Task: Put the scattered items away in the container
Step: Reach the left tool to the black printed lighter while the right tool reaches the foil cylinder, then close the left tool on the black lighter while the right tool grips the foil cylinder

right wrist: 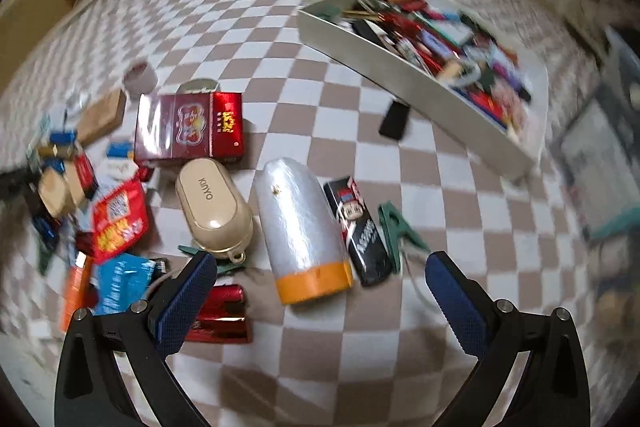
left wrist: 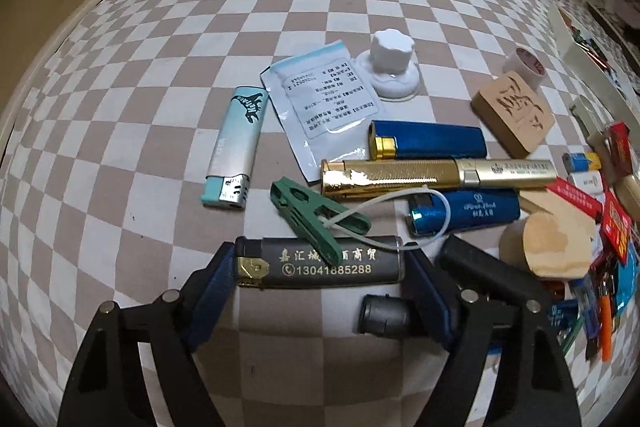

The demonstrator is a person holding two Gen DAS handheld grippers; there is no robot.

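The left gripper [left wrist: 320, 267] jaws pinch a dark lighter [left wrist: 320, 263] endwise (right gripper [right wrist: 320, 275] jaws spread, empty).

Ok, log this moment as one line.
left claw: closed on black lighter | right claw: open, empty, above silver bottle | tray: partly filled

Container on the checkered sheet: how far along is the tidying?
Done: the container already holds a heap of small items. In hand: the left claw has its pads closed on the dark grey lighter; the right claw is open, over the silver bottle. Left: plenty, such as the pale blue lighter, gold tube and red box.
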